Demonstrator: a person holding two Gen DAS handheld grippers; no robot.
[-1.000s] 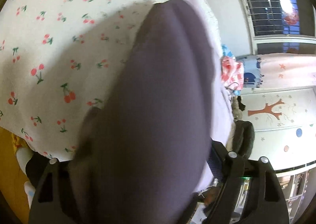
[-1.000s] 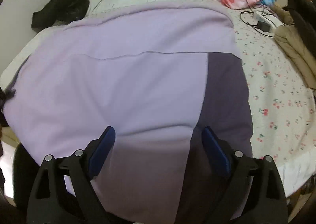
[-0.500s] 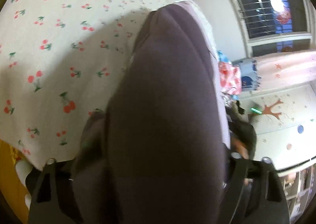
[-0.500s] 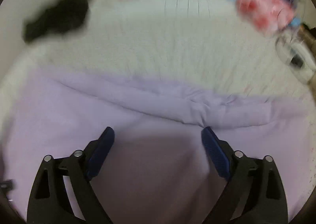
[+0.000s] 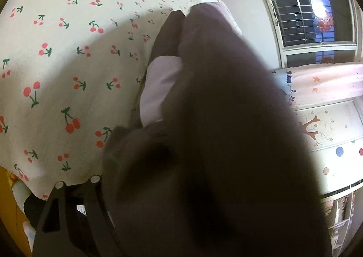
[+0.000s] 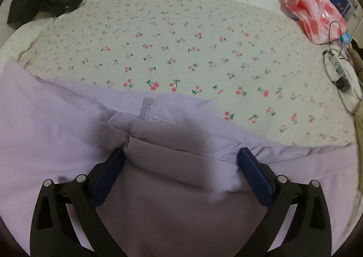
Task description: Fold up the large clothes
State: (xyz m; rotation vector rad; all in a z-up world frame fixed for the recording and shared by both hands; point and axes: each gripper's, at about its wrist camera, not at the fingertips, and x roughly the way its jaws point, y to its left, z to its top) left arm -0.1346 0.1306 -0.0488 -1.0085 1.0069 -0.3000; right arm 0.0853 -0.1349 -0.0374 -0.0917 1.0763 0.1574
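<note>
No writing can be read. The lilac garment [image 6: 68, 143] is straddled by the spread right gripper [image 6: 181, 164]; the left gripper [image 5: 95, 211] is smothered, grip untellable.

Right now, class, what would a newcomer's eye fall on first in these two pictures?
The lilac garment fills the foreground of the right view, bunched between the open blue pads of the right hand-held gripper. Behind it spreads the cherry-print bedsheet. In the left view, dark blurred cloth smothers the lens.

Right hand-held gripper [image 6: 181, 161]: black plastic linkage arms with triangular cut-outs, silver pivot screws, dark blue finger pads [image 6: 254, 177]. Left hand-held gripper [image 5: 74, 216]: same black frame, silver screws.
</note>
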